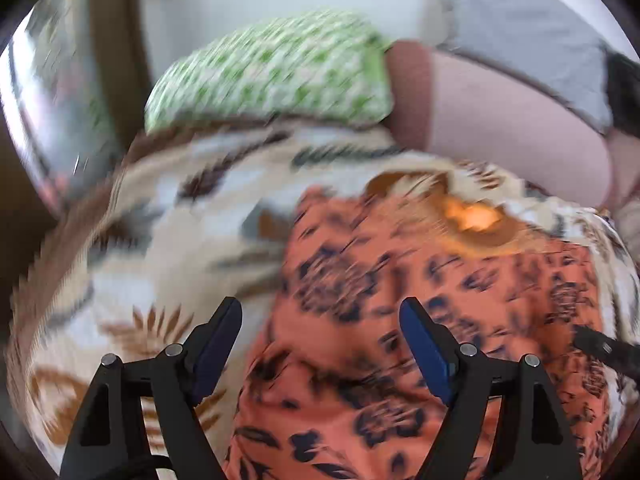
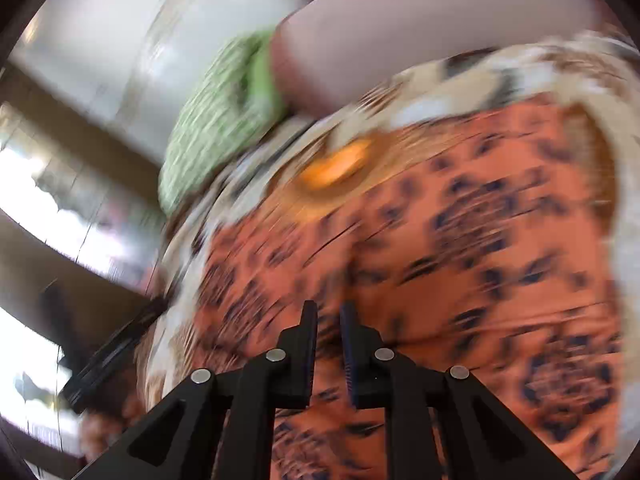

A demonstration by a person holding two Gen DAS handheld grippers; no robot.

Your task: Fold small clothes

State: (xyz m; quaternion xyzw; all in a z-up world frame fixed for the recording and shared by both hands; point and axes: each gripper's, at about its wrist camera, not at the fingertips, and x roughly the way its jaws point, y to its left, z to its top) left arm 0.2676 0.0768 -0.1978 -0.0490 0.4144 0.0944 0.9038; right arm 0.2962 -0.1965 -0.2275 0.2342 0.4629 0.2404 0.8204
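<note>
Starting the fold, by my read: orange garment (image 1: 420,320) lies spread on the patterned bedspread (image 1: 160,240), nothing gripped yet. Left claw (image 1: 320,320) is spread wide over its left edge. Right claw (image 2: 329,322) is nearly closed, a thin gap visible; cannot tell if it pinches cloth. Green pillow (image 1: 272,72) sits at 12 o'clock. Next: pinch both corners. Frames are blurred.

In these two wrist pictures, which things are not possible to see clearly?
- Orange cloth with dark flower print: both views blurred by motion; its shape and any folds are unclear.
- Right gripper: fingers nearly together; whether they pinch the cloth is unclear.
- Green-and-white patterned cushion: blurred, partly behind a pink cushion.
- Floral cream bedcover: edges cut off.
</note>
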